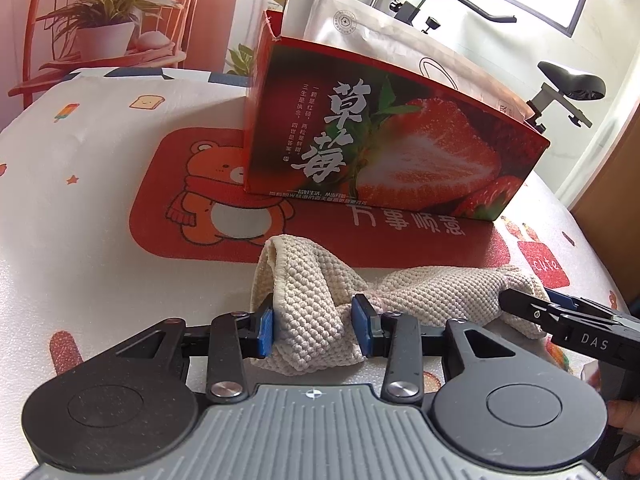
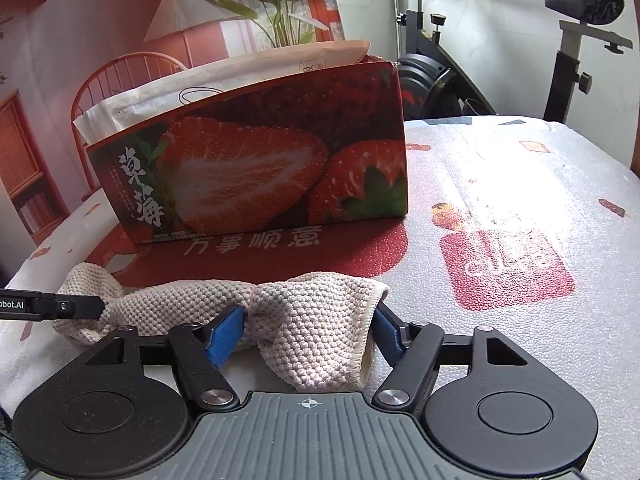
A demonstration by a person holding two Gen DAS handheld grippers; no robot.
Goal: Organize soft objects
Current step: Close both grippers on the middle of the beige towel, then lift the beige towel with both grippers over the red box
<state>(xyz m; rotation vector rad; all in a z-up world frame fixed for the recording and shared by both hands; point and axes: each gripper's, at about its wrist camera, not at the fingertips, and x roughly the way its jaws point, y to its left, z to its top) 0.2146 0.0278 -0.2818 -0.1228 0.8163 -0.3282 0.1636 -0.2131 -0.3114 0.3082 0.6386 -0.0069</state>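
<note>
Knitted cloth [image 1: 320, 312] lying crumpled on the counter [image 1: 100, 280] before the strawberry box [image 1: 380, 144]; left gripper [image 1: 313, 322] and right gripper [image 2: 308, 332] each have jaws pinching one bunched end (light, limp, likely to sag between holds; thick folds grip best)

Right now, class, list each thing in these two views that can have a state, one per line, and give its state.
Left claw: shut on the cream knitted cloth's left end.
Right claw: shut on the cloth's right end.
Cream knitted cloth: bunched, stretched between both claws, lying on the table.
Strawberry box: open at top, upright on the red bear mat.
White paper bag: standing inside the box, sticking out above it.
</note>
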